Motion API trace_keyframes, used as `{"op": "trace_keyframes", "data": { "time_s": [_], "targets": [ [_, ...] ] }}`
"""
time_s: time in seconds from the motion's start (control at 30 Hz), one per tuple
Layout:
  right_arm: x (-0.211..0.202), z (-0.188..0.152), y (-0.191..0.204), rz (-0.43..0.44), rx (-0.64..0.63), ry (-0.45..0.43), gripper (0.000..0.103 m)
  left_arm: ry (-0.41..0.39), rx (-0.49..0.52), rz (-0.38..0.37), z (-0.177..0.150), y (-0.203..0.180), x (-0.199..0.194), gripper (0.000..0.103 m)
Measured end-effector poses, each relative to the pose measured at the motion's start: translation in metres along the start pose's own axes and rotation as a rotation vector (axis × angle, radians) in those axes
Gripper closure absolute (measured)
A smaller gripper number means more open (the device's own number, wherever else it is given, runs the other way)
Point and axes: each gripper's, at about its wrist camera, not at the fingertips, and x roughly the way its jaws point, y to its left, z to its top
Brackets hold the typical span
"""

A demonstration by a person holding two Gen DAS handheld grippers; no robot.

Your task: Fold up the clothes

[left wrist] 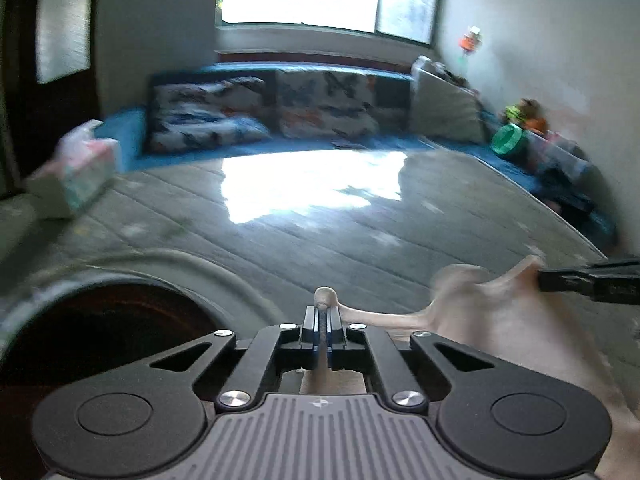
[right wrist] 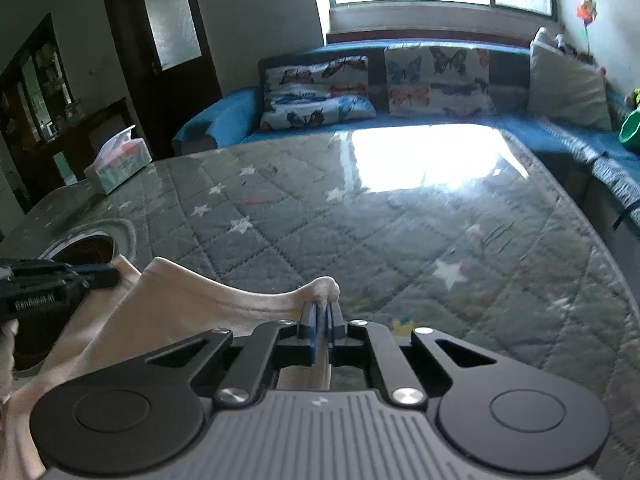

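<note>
While we hold both grippers low over the desk (right wrist: 400, 216), the scene reads so:
Cloth (right wrist: 192, 300): pale pink; we hold it stretched between the two grippers, above the quilted grey desk cover
Left gripper (left wrist: 322, 312): jaws pressed together, pinching one bunched edge of the cloth
Right gripper (right wrist: 322, 312): jaws pressed together, pinching another bunched edge
Tissue box (right wrist: 120, 160): far left on the desk; well apart from the cloth
Sofa (right wrist: 400, 120): blue; beyond the desk

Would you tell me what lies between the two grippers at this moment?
A sagging edge of the pale pink garment spans from the left gripper to the right gripper, both shut on it; the right wrist view shows it best.
</note>
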Motion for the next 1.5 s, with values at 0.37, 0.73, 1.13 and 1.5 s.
{"op": "trace_keyframes", "data": {
  "time_s": [0.37,0.73,1.13,1.5],
  "targets": [
    [0.018,0.001,-0.008,-0.092,-0.017,0.001,0.097,0.019,-0.078,0.093,0.001,0.031,0.017,0.092],
    [-0.019,-0.008,0.030,0.057,-0.130,0.030,0.077,-0.004,-0.037,-0.062,-0.012,0.011,-0.044,0.089],
    [-0.062,-0.076,0.109,0.190,-0.354,0.100,0.066,0.075,0.006,-0.132,-0.087,-0.016,-0.094,0.089],
    [-0.100,-0.108,0.127,0.227,-0.408,0.093,0.058,-0.019,-0.097,-0.031,-0.119,0.012,-0.166,0.075]
  ]
}}
